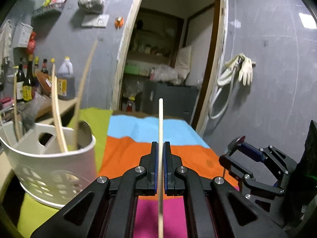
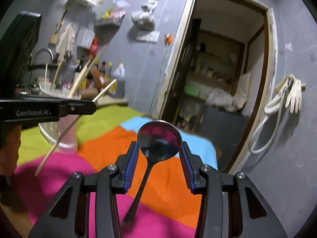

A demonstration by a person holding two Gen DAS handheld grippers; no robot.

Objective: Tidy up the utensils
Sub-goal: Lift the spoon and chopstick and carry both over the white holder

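Task partly done, as judged: white perforated plastic utensil caddy (image 1: 53, 158) at table's left already holding several pale wooden chopsticks (image 1: 58, 115) and one metal spoon bowl (image 1: 85, 128), in divided compartments; which compartment each occupies unclear. Left gripper (image 1: 160, 150) clamped on single pale wooden chopstick (image 1: 160, 123), raised above multicoloured striped cloth (image 1: 178, 154), just right of caddy. Right gripper (image 2: 159, 148) gripping dark metal spoon (image 2: 159, 142) by its bowl, handle hanging down. Both still to be deposited.
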